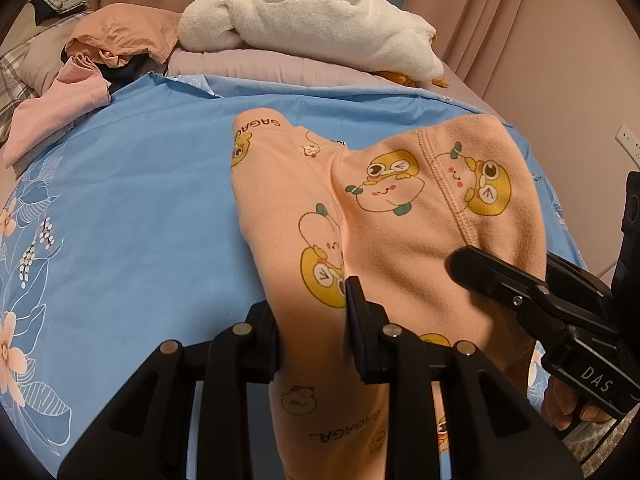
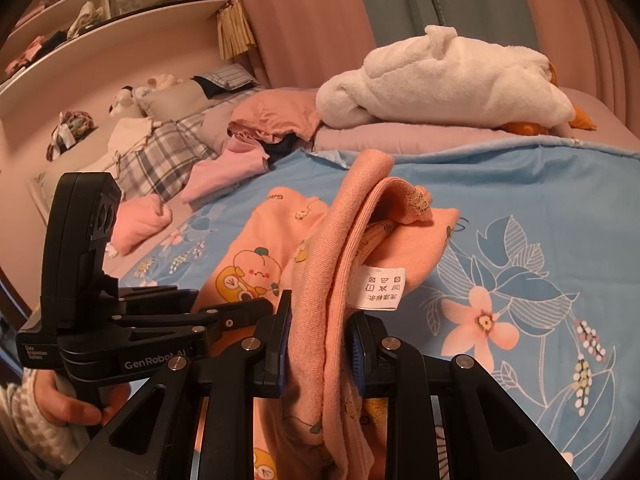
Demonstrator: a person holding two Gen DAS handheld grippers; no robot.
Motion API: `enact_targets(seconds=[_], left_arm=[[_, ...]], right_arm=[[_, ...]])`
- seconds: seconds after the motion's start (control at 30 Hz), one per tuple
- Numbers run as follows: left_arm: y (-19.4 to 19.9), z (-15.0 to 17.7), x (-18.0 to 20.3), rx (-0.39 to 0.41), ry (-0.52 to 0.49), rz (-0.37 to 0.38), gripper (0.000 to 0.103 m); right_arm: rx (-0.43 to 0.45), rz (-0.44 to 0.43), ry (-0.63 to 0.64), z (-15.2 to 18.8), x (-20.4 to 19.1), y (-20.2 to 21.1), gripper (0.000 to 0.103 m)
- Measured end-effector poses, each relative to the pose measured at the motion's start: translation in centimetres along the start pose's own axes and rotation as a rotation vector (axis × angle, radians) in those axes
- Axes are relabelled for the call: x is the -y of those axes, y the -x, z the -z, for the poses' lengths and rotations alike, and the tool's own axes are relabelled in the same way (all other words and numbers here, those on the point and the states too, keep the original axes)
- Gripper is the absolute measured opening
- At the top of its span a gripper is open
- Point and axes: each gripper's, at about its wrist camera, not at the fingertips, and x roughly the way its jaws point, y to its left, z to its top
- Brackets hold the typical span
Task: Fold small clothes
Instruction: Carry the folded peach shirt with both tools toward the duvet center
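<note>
While it lies partly on the blue floral sheet (image 1: 132, 208) of the bed, the peach printed garment (image 1: 400, 208) is pinched at its near edge by both tools: left tool (image 1: 314, 332), right tool (image 2: 320, 344). A white plush (image 1: 304, 20) rests at the far side.

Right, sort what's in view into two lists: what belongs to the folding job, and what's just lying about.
In the job:
- peach cartoon-print garment
- left hand-held gripper, shut on it
- right hand-held gripper, shut on it
- blue floral sheet underneath

Lying about:
- white plush toy
- pink clothes pile
- plaid pillow
- shelves
</note>
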Motion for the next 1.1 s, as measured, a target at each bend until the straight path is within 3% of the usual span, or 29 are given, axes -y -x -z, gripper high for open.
enact_targets(seconds=[1.1], left_arm=[[-2.0,-0.4,-0.1,-0.045,-0.003,-0.014,0.027]], right_arm=[[-0.032,0.009,-0.024,0.5,0.7,-1.8,0.026]])
